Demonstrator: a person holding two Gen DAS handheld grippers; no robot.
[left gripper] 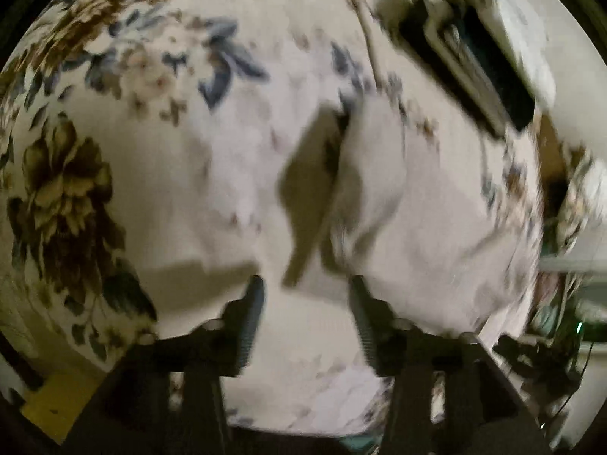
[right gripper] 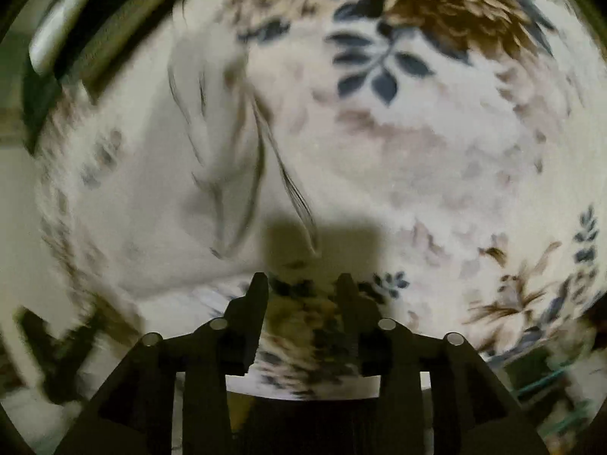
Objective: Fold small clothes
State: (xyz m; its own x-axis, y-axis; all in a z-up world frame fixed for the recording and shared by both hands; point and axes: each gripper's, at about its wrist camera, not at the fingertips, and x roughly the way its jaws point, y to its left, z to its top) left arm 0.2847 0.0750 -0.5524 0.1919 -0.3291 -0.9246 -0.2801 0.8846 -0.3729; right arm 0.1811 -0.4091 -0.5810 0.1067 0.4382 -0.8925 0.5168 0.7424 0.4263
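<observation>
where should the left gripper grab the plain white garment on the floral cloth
Take the plain white garment at its raised left edge, coming from the left over the floral cloth. That edge lifts and casts a shadow, so a finger could probably slip under.

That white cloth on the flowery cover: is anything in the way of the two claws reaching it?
Nothing visible. The white cloth lies bare on the floral cover, just ahead of the open left claw and the open right claw.

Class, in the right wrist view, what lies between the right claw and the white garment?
Only flowered cloth in shadow separates the right claw from the white garment.
</observation>
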